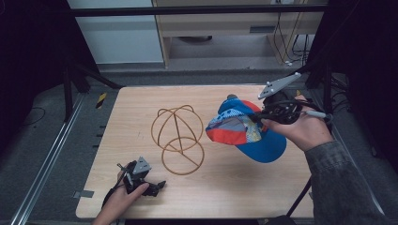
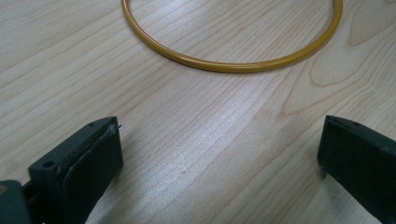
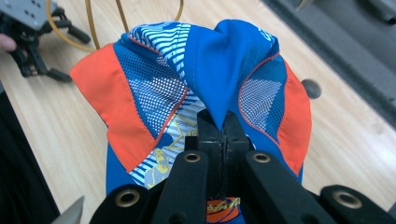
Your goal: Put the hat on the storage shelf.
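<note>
Broadly, the biggest thing is the pale wooden table [image 1: 225, 192], a smooth board with fine straight grain and a few looping knots, its corners rounded. Next in size is the blue, orange and white fabric cap [image 1: 244, 129], held up off the board at its right side: soft cloth panels, two patches of open mesh, a white-striped print, and a stiff rounded blue brim that hangs lowest. In the right gripper view the cap [image 3: 154, 88] bunches into a pointed fold where the cloth is caught. Beside it, to the left and not touching it, stands the yellow-brown wire hat stand [image 1: 177, 137], a thin glossy rod bent into a flat round base ring and crossing arches that make an open dome; the left gripper view shows an arc of that ring [image 2: 233, 65] lying flat on the wood just ahead of the jaws. The right gripper [image 3: 223, 130], black and angular with brass-coloured rivets, has its jaws pressed together on the fold of blue cloth, carrying the cap. The left gripper [image 2: 219, 154], matt black with blunt, slab-like pads, rests low near the table's front edge, jaws wide apart with bare wood between them.
</note>
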Available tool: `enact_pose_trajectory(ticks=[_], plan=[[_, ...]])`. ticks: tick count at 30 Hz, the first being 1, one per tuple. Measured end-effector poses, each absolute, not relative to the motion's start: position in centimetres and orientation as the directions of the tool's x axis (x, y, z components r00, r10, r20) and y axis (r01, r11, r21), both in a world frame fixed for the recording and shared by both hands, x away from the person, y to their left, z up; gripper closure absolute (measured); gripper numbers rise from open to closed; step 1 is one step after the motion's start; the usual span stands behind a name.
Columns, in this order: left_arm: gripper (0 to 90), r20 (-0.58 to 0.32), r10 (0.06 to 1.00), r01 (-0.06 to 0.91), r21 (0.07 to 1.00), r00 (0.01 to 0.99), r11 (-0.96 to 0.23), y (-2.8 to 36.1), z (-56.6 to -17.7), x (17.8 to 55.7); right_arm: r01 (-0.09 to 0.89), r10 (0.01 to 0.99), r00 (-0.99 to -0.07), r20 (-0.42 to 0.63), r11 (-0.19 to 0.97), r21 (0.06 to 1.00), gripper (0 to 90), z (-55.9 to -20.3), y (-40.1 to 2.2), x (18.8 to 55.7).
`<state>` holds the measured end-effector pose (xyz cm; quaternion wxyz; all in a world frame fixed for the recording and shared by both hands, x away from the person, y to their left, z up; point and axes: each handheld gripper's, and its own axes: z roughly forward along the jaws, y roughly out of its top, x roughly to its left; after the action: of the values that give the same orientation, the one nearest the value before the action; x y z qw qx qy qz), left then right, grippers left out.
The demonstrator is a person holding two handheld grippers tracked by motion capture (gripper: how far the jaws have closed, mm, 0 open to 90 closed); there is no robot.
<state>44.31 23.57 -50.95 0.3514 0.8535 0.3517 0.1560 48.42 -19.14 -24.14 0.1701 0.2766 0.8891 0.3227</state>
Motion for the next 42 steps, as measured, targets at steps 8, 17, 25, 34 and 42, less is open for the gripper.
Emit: enact_pose_trajectory(ticks=[8,17,25,34,42], plan=[[0.0,0.019,0.710,0.491,0.709,0.704,-0.506,23.6,-50.9,44.3,0.338,0.590,-0.790,-0.165,0.644,0.686,89.9,-21.4,-18.6,47.9],[0.0,0.020,0.710,0.491,0.709,0.704,-0.507,23.6,-50.9,44.3,0.275,0.563,-0.799,-0.213,0.656,0.703,89.8,-19.0,-16.4,47.8],[0.0,0.020,0.711,0.491,0.710,0.703,-0.505,23.6,-50.9,44.3,0.236,0.539,-0.807,-0.240,0.668,0.705,89.9,-18.3,-14.1,48.3],[0.0,0.020,0.711,0.491,0.710,0.703,-0.506,23.6,-50.9,44.3,0.222,0.529,-0.813,-0.242,0.666,0.713,89.8,-18.1,-13.1,48.5],[0.0,0.020,0.711,0.491,0.710,0.703,-0.505,23.6,-50.9,44.3,0.209,0.512,-0.825,-0.240,0.671,0.712,89.8,-18.2,-11.9,48.8]])
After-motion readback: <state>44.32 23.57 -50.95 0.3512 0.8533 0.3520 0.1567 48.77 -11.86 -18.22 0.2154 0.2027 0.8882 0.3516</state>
